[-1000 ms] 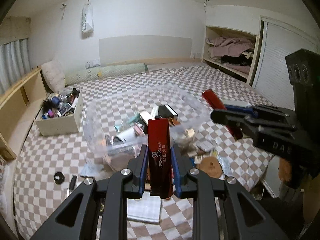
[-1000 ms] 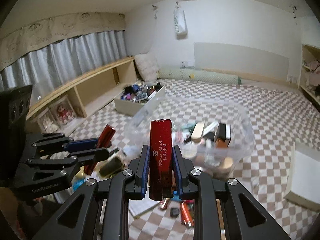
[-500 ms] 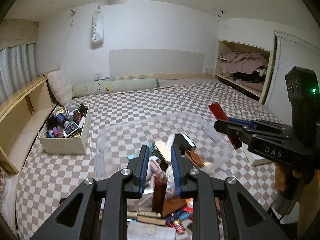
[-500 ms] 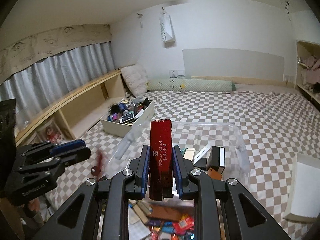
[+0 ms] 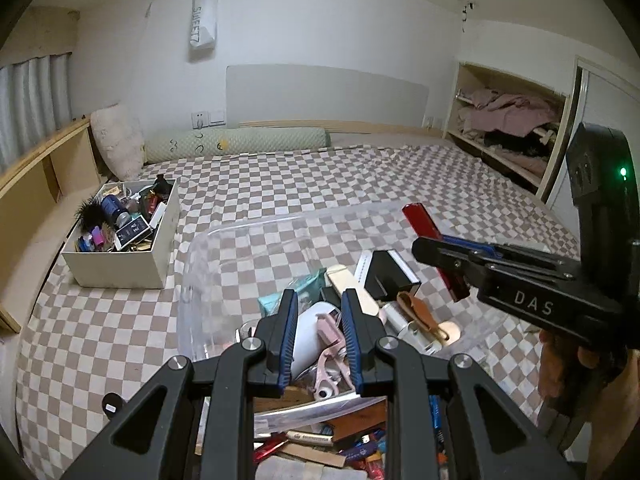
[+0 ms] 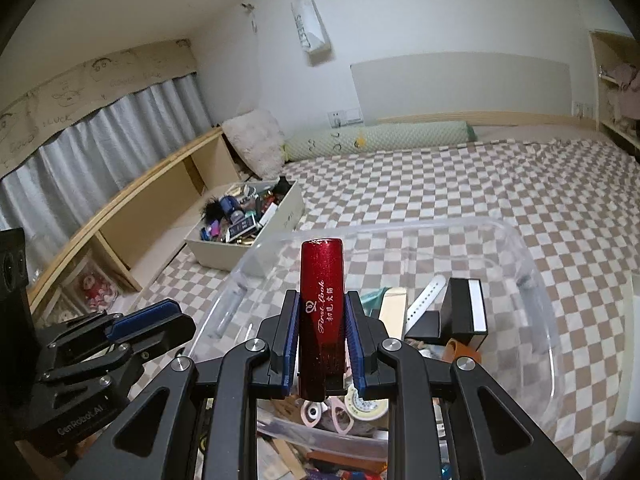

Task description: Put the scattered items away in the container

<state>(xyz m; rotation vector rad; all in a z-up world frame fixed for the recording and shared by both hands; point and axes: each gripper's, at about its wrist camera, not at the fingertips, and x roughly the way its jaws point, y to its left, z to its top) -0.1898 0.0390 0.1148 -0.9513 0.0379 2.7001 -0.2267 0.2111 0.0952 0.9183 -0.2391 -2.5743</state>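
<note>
Here, right gripper [image 6: 322,334] jaws clamped on the red case [image 6: 322,312] above the clear bin [image 6: 536,280]; left gripper [image 5: 318,334] jaws seemingly empty, apart.

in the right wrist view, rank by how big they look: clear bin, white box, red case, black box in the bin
1. clear bin
2. white box
3. red case, enlarged by nearness to the camera
4. black box

The middle two look alike, so their order is unsure.

The left gripper [image 5: 318,304] points forward and downward, its blue-padded jaws a small gap apart with nothing gripped between them. The right gripper [image 6: 322,312] also tilts downward, jaws clamped on a red case [image 6: 322,312] standing upright between the pads. Fingers [image 5: 560,364] of the right hand wrap its handle.
</note>
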